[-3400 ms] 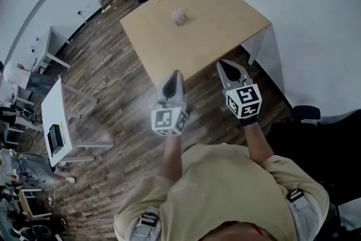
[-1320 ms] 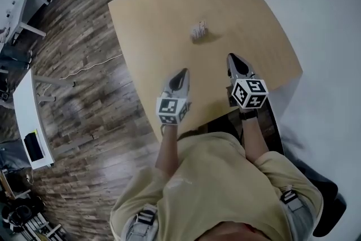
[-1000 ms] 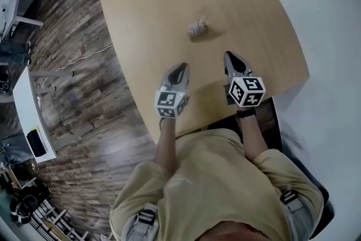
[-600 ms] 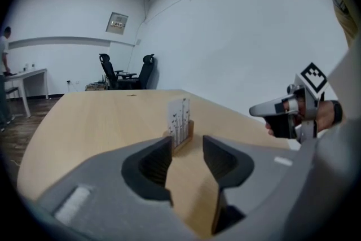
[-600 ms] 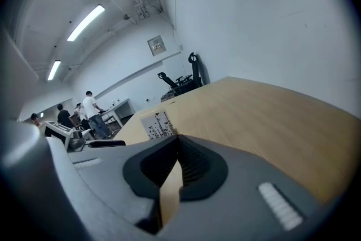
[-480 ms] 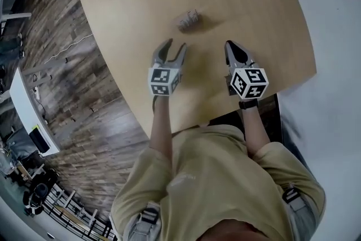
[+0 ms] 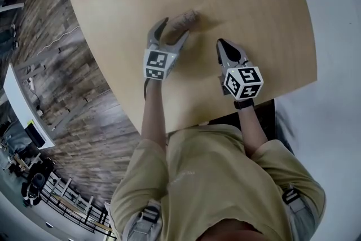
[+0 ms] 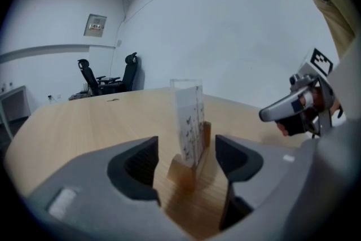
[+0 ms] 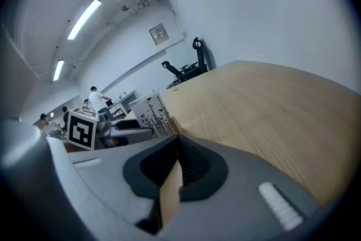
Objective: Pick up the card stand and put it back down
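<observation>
The reach for the pick-up was in hand; nothing had been lifted. The card stand stood upright on the surface, a little toward the near side of its middle. Seen from the head, the left claw lay at about 7 o'clock of the stand and pointed toward 1 o'clock. Its jaws had just been opening and stood wide. In the left gripper view the stand's wooden base sat in the gap between the two pads, with bare wood showing on either side, so neither pad pressed on it.

The right claw hung at about 4 o'clock of the stand, near it but apart. Its jaws were drawn together with only a thin slit between them, and it held nothing.

By my judgement, the next move called for the left claw to ease a little further toward 1 o'clock, until the base lay squarely between the pads. Then it should close on the base rather than on the thin upright card, which looked likely to flex or slip, before lifting straight up.
</observation>
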Motion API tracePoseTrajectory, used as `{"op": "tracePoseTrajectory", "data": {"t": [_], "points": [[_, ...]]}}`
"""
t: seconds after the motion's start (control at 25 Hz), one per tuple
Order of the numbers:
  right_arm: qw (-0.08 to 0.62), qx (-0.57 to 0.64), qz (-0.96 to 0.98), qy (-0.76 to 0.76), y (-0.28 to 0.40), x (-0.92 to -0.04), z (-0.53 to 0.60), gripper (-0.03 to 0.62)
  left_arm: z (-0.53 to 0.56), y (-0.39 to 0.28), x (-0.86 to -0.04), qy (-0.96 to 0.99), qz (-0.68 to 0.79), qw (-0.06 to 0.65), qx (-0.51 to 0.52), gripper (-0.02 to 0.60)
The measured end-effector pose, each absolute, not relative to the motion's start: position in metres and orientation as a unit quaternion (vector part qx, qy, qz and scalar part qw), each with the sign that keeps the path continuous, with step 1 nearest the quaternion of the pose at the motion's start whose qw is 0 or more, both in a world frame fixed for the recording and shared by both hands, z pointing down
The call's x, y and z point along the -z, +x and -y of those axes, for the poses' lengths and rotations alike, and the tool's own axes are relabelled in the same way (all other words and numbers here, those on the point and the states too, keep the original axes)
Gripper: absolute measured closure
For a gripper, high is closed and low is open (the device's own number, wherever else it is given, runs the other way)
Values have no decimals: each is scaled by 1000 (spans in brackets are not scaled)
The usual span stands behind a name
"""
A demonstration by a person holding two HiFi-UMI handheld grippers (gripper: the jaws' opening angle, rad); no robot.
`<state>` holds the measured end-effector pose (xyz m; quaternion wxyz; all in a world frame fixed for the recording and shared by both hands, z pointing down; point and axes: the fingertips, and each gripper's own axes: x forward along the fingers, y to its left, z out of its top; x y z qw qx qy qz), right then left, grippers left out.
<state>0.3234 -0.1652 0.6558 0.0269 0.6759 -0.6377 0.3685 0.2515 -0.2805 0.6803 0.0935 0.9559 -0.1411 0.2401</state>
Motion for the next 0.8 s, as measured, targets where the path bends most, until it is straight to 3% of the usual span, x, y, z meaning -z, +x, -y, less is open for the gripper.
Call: {"op": "tracePoseTrajectory", "data": {"t": [0.24, 0.56, 0.64, 0.8], "points": [[31, -370, 635, 677, 341, -663, 182, 591, 286, 276, -692, 959, 93, 75, -258, 313], [33, -377, 632, 676, 358, -669, 194, 591, 268, 298, -701, 955, 25, 48, -292, 467], [30, -377, 633, 676, 360, -668, 198, 591, 264, 298, -703, 952, 11, 44, -303, 529], [19, -376, 623, 685, 367, -664, 201, 591, 260, 298, -704, 949, -12, 56, -309, 545]]}}
